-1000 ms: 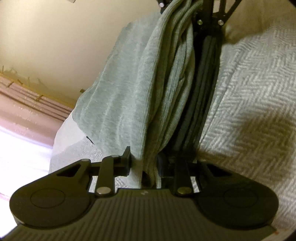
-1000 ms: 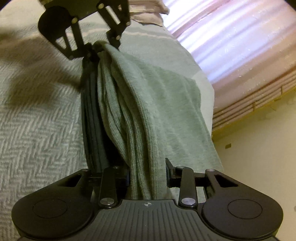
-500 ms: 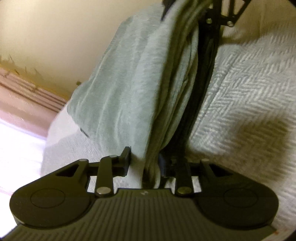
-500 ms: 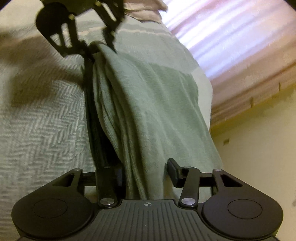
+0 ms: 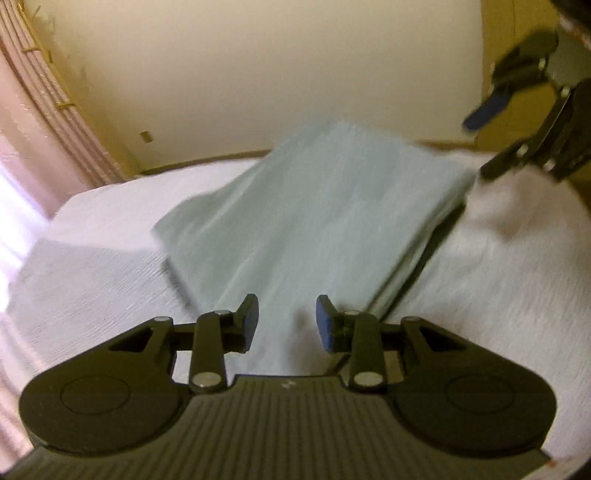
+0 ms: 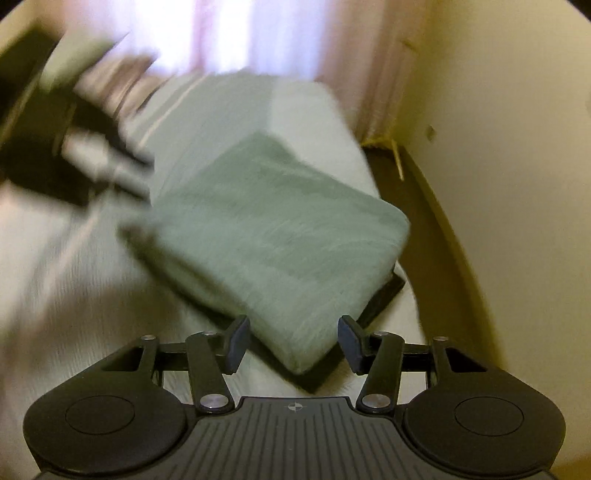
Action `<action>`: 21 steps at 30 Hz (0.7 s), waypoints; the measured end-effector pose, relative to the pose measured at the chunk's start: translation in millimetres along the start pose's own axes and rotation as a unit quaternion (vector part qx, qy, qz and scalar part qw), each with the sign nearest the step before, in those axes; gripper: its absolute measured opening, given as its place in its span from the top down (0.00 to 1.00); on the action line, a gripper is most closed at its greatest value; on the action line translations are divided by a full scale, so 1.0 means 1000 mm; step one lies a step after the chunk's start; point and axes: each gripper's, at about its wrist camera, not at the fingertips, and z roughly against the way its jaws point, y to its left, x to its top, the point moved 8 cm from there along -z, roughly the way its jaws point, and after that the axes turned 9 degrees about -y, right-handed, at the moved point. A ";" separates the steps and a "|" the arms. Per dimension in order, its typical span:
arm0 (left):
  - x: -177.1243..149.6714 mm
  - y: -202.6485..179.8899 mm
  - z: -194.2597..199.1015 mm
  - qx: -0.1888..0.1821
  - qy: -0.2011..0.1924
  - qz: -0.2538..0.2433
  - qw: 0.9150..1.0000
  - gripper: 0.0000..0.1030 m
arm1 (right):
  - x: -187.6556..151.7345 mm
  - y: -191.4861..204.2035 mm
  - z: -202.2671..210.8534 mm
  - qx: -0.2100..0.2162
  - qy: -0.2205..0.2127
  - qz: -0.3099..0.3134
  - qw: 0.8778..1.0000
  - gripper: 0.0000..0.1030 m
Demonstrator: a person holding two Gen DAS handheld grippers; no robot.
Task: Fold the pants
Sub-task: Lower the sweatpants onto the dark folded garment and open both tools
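Both tools let go within last half second: left tool [image 5: 286, 319] and right tool [image 6: 293, 341] now gape wide, empty. Pants [image 5: 317, 218] lie folded flat on bed [image 5: 498, 277], at 12 o'clock from left tool. Fold looks finished; retreat likely follows.

Warm, dim indoor light; a curtained window [image 6: 236, 33] blows out to white glare. Motion blur smears both fisheye views, and edges bow.
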 end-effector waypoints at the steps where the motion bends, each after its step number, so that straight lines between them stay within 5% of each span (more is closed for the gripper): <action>1: 0.007 -0.004 -0.007 -0.013 -0.004 0.011 1.000 0.72 | 0.007 -0.011 0.002 0.009 -0.003 -0.032 0.999 0.53; 7: -0.010 -0.048 -0.070 -0.075 0.064 0.016 0.995 0.72 | -0.032 -0.022 -0.041 0.049 0.092 -0.024 0.994 0.60; 12: -0.012 -0.043 -0.080 -0.069 0.077 0.034 0.994 0.67 | 0.003 -0.053 -0.016 0.040 0.024 -0.108 0.993 0.59; 16: -0.010 -0.045 -0.082 -0.066 0.085 0.039 0.993 0.58 | 0.027 -0.107 -0.044 -0.001 0.000 -0.173 0.985 0.52; 21: -0.010 -0.049 -0.082 -0.055 0.086 0.036 0.994 0.57 | 0.030 -0.155 -0.095 0.025 -0.003 -0.310 0.950 0.54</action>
